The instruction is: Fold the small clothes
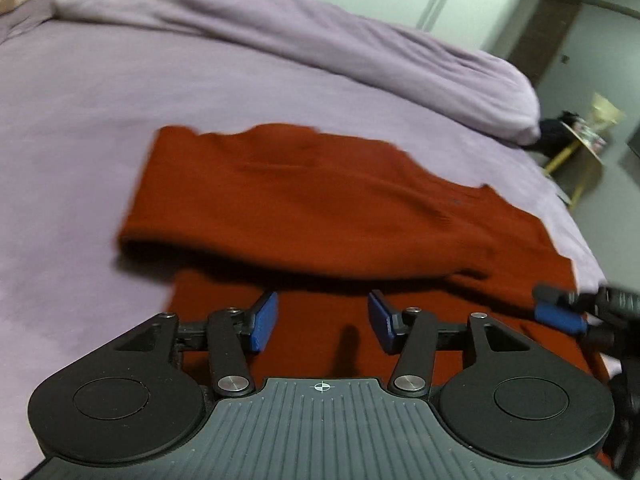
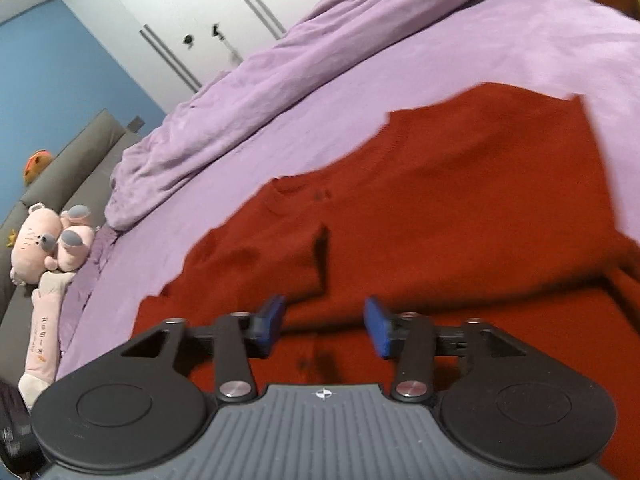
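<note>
Garment on the bed

The garment lies on the bed, with the heaped blanket behind it.

Black tongs, blue pads, silver screws

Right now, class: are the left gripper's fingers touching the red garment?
Cannot tell. In the left wrist view the left gripper is open over the red garment, but no contact or gap shows plainly.

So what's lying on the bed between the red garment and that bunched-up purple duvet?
Nothing: in both wrist views only bare purple bedsheet separates the red garment from the purple duvet.
</note>
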`<control>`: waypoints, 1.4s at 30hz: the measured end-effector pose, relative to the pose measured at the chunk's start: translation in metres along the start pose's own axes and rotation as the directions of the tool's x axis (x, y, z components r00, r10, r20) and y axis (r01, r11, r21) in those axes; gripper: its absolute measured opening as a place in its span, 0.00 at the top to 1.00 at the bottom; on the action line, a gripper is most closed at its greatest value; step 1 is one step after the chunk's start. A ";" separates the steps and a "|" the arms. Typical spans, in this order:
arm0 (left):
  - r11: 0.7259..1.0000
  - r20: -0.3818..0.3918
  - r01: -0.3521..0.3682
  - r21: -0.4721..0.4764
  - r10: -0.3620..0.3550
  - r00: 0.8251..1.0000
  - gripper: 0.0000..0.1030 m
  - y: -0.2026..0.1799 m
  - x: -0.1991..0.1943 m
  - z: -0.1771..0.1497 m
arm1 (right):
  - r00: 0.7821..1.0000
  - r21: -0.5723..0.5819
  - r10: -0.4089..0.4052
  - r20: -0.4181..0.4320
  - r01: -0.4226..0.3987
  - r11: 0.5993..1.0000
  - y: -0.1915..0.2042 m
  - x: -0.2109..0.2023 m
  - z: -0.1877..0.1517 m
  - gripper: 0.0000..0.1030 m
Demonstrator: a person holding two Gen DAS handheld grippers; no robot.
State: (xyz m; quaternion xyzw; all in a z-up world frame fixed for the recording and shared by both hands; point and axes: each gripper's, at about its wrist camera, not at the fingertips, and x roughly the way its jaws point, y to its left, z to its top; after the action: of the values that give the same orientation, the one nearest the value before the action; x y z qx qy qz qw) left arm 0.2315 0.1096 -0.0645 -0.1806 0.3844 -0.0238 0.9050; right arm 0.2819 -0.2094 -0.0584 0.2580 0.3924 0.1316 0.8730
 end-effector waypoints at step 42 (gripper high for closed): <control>0.995 0.038 -0.072 0.073 0.069 0.997 0.46 -0.014 0.001 0.029 | 0.940 -0.208 -0.283 0.191 0.320 0.924 -0.044 -0.022 0.028 0.96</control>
State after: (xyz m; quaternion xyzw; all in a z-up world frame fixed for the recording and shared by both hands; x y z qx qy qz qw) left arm 0.2539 0.1052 -0.0416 -0.1334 0.3734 -0.0030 0.9180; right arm 0.2893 -0.2650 -0.0536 0.0984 0.3391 0.0202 0.9354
